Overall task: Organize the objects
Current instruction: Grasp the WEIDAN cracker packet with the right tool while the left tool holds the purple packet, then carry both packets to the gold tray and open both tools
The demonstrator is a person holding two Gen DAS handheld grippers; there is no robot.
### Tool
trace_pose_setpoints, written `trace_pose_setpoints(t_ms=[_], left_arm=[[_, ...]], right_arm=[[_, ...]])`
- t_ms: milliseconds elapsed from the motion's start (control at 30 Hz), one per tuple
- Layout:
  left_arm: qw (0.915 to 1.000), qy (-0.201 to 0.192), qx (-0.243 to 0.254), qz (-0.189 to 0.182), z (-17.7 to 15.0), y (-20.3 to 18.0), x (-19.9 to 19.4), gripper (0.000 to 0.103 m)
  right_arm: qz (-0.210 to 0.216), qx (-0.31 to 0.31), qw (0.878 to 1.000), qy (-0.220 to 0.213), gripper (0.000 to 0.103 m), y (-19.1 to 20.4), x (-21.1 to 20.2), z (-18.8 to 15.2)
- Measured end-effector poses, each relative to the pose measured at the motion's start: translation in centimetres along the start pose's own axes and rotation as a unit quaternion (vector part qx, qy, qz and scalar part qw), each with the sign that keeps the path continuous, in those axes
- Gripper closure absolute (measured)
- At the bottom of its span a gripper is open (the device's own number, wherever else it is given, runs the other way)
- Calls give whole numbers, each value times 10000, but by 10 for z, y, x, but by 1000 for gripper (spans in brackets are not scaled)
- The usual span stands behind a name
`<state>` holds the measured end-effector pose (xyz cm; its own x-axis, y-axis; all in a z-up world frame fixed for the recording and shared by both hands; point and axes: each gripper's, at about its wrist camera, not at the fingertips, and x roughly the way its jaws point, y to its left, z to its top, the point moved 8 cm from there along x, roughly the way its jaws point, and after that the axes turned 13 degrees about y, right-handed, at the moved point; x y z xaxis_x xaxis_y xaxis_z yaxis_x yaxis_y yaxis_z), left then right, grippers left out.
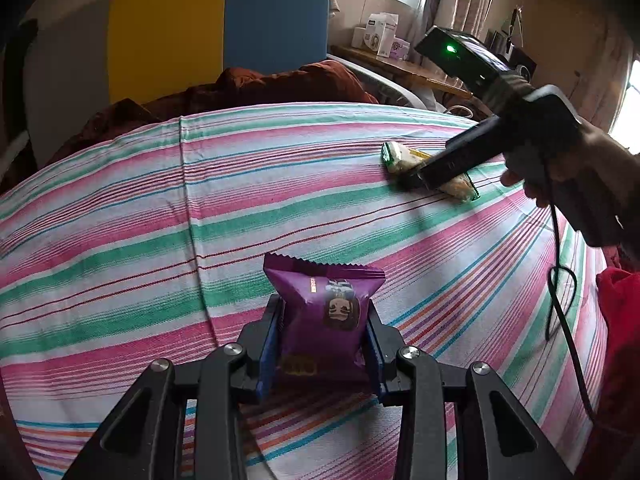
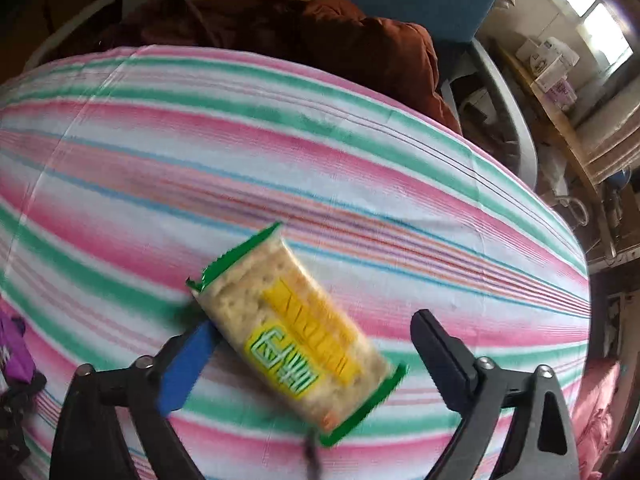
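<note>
A purple snack packet (image 1: 326,312) stands upright on the striped bedsheet (image 1: 160,208), and my left gripper (image 1: 324,314) is shut on its sides with both blue pads. A green-edged cracker packet (image 2: 296,332) lies flat and slanted on the striped sheet (image 2: 280,160). My right gripper (image 2: 316,322) points steeply down over it and is open, one finger on each side. The blue left pad (image 2: 188,364) is close to the packet's edge; the black right finger (image 2: 440,352) is apart from it. In the left wrist view the right gripper (image 1: 420,178) covers part of the cracker packet (image 1: 400,158). The purple packet (image 2: 12,344) shows at the far left edge.
A brown quilt (image 1: 280,84) is bunched at the head of the bed, below a yellow and blue headboard (image 1: 216,28). A wooden desk with boxes (image 1: 384,36) stands beyond the bed's right side. Red cloth (image 1: 620,320) and a black cable (image 1: 560,292) are at the right.
</note>
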<state>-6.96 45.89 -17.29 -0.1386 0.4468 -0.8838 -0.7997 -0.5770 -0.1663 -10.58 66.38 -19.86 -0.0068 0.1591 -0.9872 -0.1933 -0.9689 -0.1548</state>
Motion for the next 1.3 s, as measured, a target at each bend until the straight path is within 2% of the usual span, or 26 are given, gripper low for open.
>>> trace_pose_setpoints(t_ms=[67, 133, 200, 300, 533, 633, 767, 900, 1167, 1300], left_arm=[[10000, 1, 1, 11, 0, 0, 0, 65], [10000, 0, -2, 3, 0, 0, 0, 65], [10000, -2, -25, -26, 0, -1, -1, 65], [10000, -7, -6, 9, -1, -2, 0, 65], [10000, -15, -2, 2, 0, 0, 0, 65], [10000, -23, 6, 10, 1, 0, -1, 67], [10000, -32, -28, 63, -6, 3, -7, 68], [9998, -33, -90, 165, -25, 4, -22, 68], [9984, -244, -413, 288, -60, 13, -43, 68], [9982, -292, -423, 306, -64, 13, -44, 68]], right_arm=[[261, 104, 9996, 77, 10, -2, 3, 1], [590, 163, 9981, 60, 26, 1, 2, -3], [663, 260, 9975, 32, 38, 4, 0, -8], [702, 412, 9967, 71, 46, 12, -3, -21], [850, 970, 9908, 402, 48, 48, -10, -68], [1021, 1114, 9879, 347, 48, 67, -15, -86], [989, 1053, 9890, 309, 48, 94, -22, -107], [923, 1051, 9901, 120, 48, 101, -23, -112], [943, 948, 9910, -89, 49, 93, -23, -100], [982, 816, 9917, -155, 49, 120, -30, -101]])
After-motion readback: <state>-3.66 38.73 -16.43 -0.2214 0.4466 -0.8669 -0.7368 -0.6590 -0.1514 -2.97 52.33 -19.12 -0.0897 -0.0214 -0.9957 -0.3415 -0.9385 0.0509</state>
